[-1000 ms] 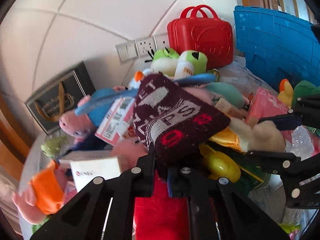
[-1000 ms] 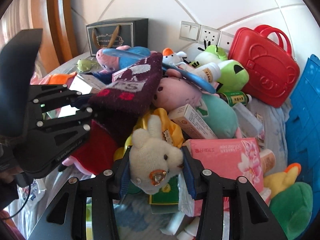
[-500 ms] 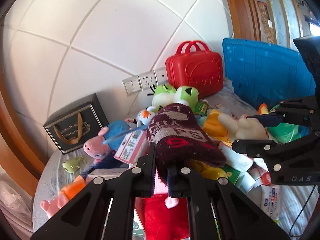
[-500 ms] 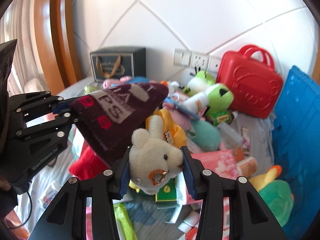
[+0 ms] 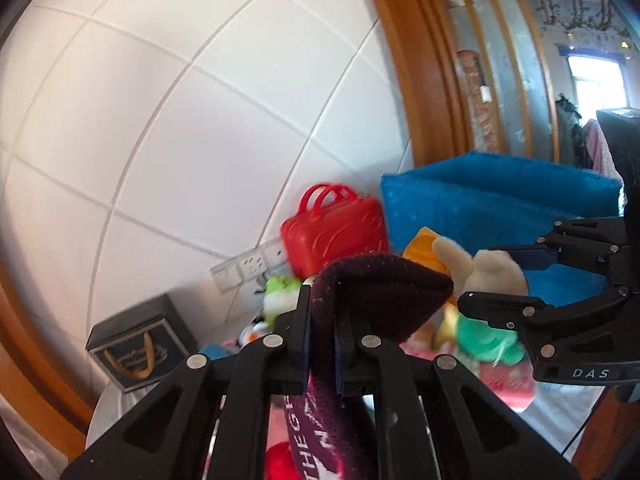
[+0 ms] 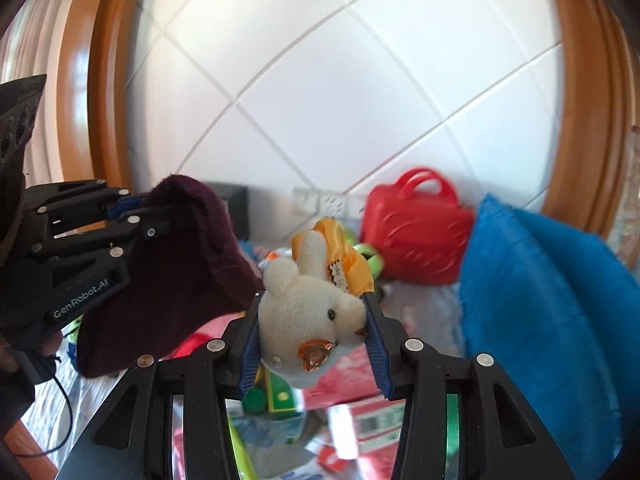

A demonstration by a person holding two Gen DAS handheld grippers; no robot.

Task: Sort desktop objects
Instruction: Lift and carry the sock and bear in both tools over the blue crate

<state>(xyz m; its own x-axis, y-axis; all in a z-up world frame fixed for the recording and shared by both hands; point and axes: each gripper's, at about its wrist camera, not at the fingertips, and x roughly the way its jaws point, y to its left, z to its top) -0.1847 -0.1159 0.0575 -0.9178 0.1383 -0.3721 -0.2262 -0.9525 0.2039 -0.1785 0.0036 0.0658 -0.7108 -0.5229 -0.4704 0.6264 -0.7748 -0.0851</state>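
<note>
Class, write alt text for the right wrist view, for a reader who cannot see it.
Black tongs grip a cream toy rabbit above a blurred toy pile. At left, second tongs hold a dark red knitted sock; a red case and blue bin stand behind.

maroon knit sock (image 5: 380, 296), cream plush bear (image 6: 308, 316), red case (image 6: 416, 232)

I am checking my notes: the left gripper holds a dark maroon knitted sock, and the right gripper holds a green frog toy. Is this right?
One detail is wrong. The left gripper does hold the dark maroon knitted sock, but the right gripper holds a cream plush bear, not a green frog. The right wrist view shows this.
</note>
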